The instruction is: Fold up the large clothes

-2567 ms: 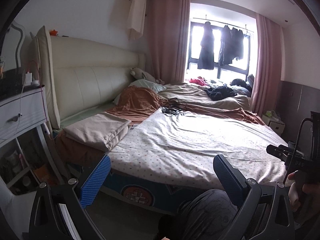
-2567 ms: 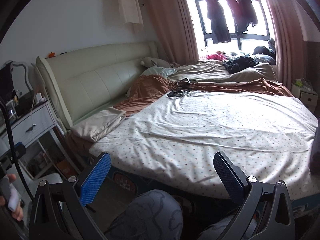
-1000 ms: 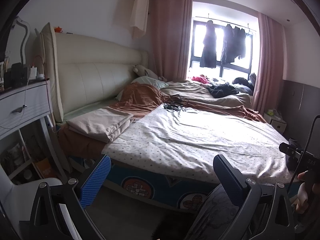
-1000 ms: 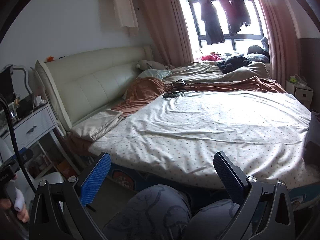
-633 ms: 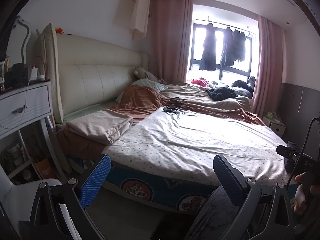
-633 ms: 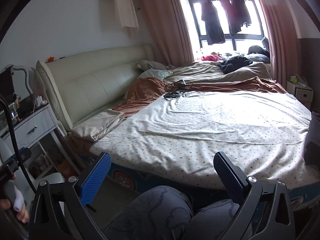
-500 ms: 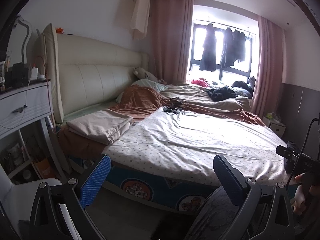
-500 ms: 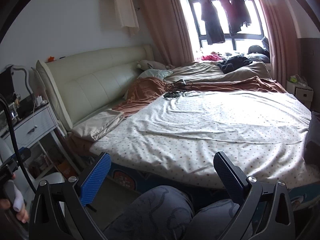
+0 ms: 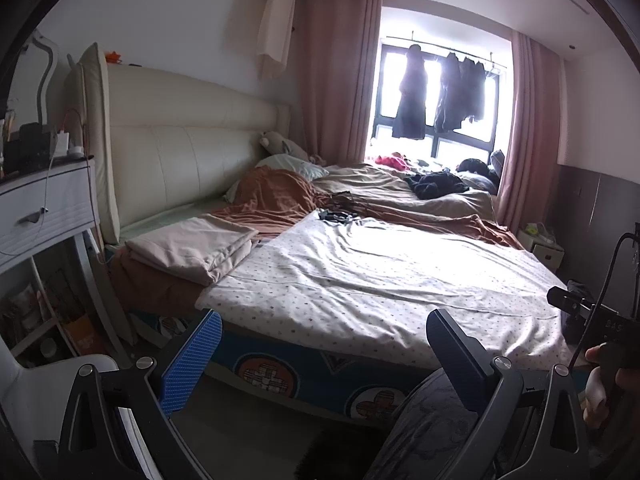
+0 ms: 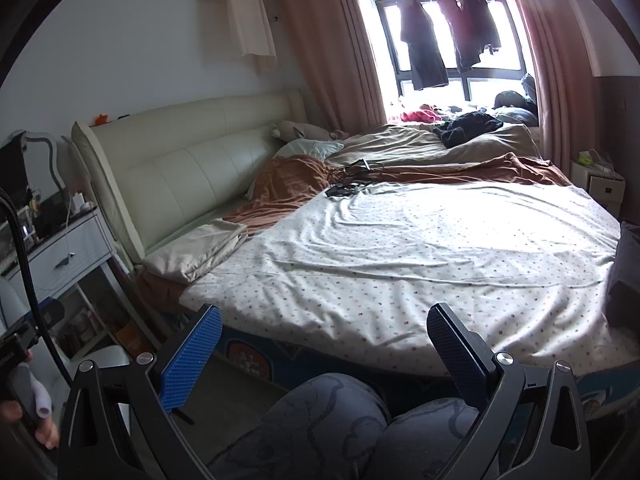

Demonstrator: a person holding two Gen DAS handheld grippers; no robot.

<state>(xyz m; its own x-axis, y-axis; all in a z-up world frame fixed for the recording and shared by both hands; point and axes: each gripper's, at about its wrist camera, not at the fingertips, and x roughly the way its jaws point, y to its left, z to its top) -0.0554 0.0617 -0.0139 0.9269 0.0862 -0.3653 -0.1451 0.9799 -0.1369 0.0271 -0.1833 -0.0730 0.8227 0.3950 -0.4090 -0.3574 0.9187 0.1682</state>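
A white dotted sheet (image 9: 380,280) (image 10: 420,256) lies spread flat over the near part of the bed. A folded beige cloth (image 9: 188,246) (image 10: 200,250) rests at its left, near the headboard. My left gripper (image 9: 324,346) is open, held off the bed's front edge with nothing between its blue fingers. My right gripper (image 10: 324,344) is open too, above a person's knees (image 10: 332,420) in grey patterned trousers, short of the sheet's near edge. At the right rim of the left wrist view a hand holds the right gripper's handle (image 9: 600,328).
A brown blanket (image 9: 280,200) and a tangle of black cables (image 10: 348,178) lie mid-bed. Dark clothes (image 10: 468,126) sit near the window. A white nightstand (image 9: 40,204) stands left of the cream headboard (image 10: 192,164). A white chair (image 9: 28,392) is at lower left, a small cabinet (image 10: 600,184) at right.
Both grippers have drawn back and risen a little from the bed since 2.6 s ago; over the last half second the views hardly shift. Both stay open.
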